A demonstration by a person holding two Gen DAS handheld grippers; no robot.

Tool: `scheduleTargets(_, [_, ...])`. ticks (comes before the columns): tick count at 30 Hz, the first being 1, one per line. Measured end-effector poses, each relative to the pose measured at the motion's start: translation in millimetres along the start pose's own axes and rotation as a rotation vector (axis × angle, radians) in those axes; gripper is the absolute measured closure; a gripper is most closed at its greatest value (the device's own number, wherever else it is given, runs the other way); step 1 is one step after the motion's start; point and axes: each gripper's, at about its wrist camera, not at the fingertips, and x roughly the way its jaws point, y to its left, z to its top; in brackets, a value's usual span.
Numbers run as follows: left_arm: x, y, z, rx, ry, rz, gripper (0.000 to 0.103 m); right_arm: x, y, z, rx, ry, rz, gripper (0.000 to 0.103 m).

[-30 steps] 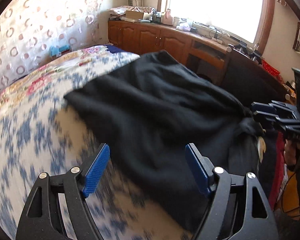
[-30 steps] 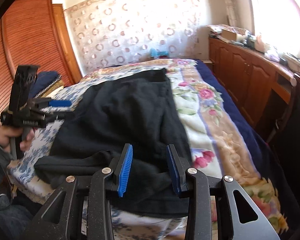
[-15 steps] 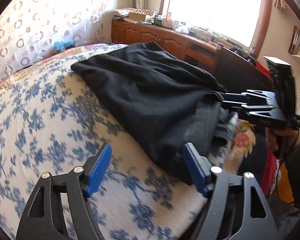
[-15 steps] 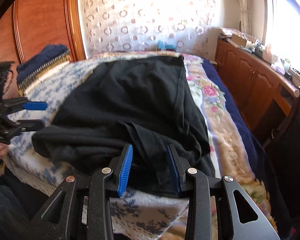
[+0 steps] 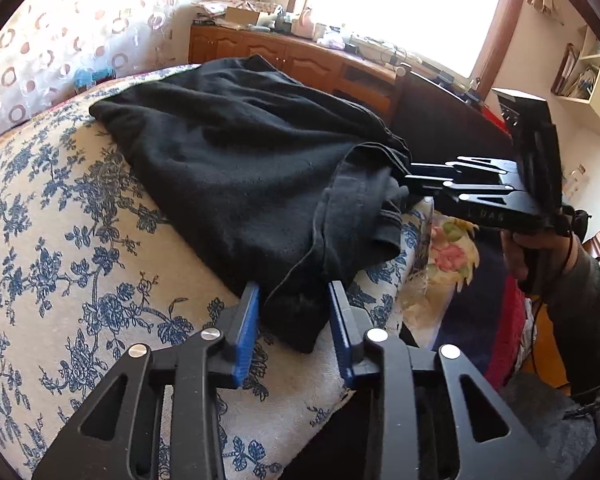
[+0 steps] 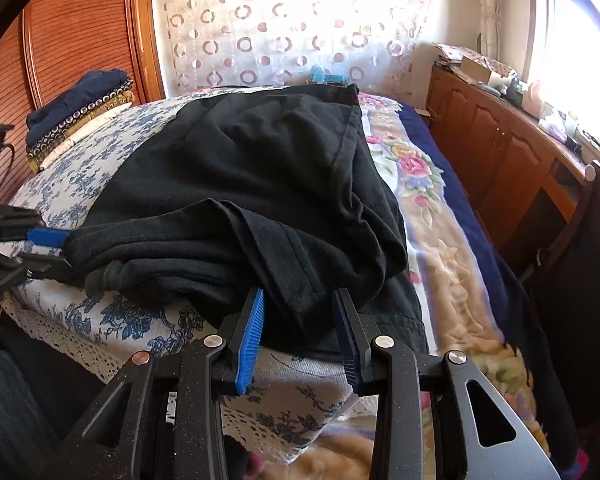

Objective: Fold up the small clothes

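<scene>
A black garment (image 5: 240,160) (image 6: 260,152) lies spread over the bed, bunched along its near edge. My left gripper (image 5: 294,312) has the garment's near corner between its blue pads, and its jaws are closing. A sliver of bedspread still shows beside the right-hand pad. From the right wrist it appears at the far left, my left gripper (image 6: 48,250) at the cloth's edge. My right gripper (image 6: 300,320) is closing too, and a folded hem fills the gap between its pads. In the left wrist view my right gripper (image 5: 416,184) reaches into the bunched cloth.
The bed carries a blue-flowered white bedspread (image 5: 60,240) (image 6: 120,320) over a rose-patterned blanket (image 6: 420,184). Folded textiles (image 6: 76,112) are stacked by the wooden headboard. A wooden cabinet (image 6: 500,140) runs under the window. A person's hand (image 5: 516,248) holds the right tool.
My left gripper has travelled along the bed to the garment's near corner and narrowed around it. The right gripper stayed in place, turned a little, and its pads drew closer on the hem.
</scene>
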Motion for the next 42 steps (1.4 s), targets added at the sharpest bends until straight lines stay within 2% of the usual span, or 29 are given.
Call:
scheduleTargets(4, [-3, -4, 1, 0.008, -0.007, 0.02, 0.089, -1, -5, -2, 0.02, -0.014, 0.011, 0.092])
scheduleTargets(7, [-22, -15, 4, 0.028, -0.071, 0.056, 0.093, -4, -5, -2, 0.026, -0.036, -0.013, 0.096])
scheduleTargets(10, [-50, -30, 8, 0.047, -0.145, 0.086, 0.093, -16, -6, -1, 0.034, -0.088, -0.034, 0.096])
scheduleTargets(13, [-65, -38, 12, 0.039, -0.177, 0.074, 0.094, -32, -7, 1, 0.02, -0.128, -0.08, 0.097])
scheduleTargets(16, [-66, -48, 10, 0.066, -0.159, 0.072, 0.094, -42, -13, 0, 0.02, -0.125, -0.095, 0.097])
scheduleTargets(22, [-48, -40, 10, 0.052, -0.091, 0.087, 0.093, -34, -17, -14, 0.02, -0.049, -0.102, 0.097])
scheduleTargets(24, [-44, -37, 8, 0.055, -0.073, 0.1, 0.086, -33, -24, -13, 0.053, -0.049, -0.106, 0.096])
scheduleTargets(25, [-43, -36, 7, 0.054, -0.068, 0.099, 0.077, -34, -27, -14, 0.075, -0.058, -0.099, 0.096])
scheduleTargets(26, [-41, -34, 4, 0.054, -0.061, 0.098, 0.065, -37, -29, -13, 0.099, -0.072, -0.096, 0.095])
scheduleTargets(27, [-40, -33, 3, 0.056, -0.058, 0.097, 0.06, -38, -32, -12, 0.117, -0.085, -0.098, 0.088])
scheduleTargets(28, [-37, -31, 0, 0.063, -0.047, 0.095, 0.059, -41, -34, -13, 0.132, -0.099, -0.099, 0.083])
scheduleTargets(30, [-32, -30, -4, 0.075, -0.03, 0.097, 0.059, -43, -36, -13, 0.163, -0.122, -0.088, 0.064])
scheduleTargets(32, [-22, -27, -5, 0.086, -0.009, 0.097, 0.059, -37, -37, -14, 0.187, -0.121, -0.061, 0.054])
scheduleTargets(40, [-2, -16, 0, 0.095, 0.017, 0.061, 0.059, 1, -36, -19, 0.223, -0.032, 0.032, 0.049])
scheduleTargets(42, [2, -16, 0, 0.106, 0.009, 0.043, 0.06, 4, -39, -20, 0.251, -0.031, 0.058, 0.044])
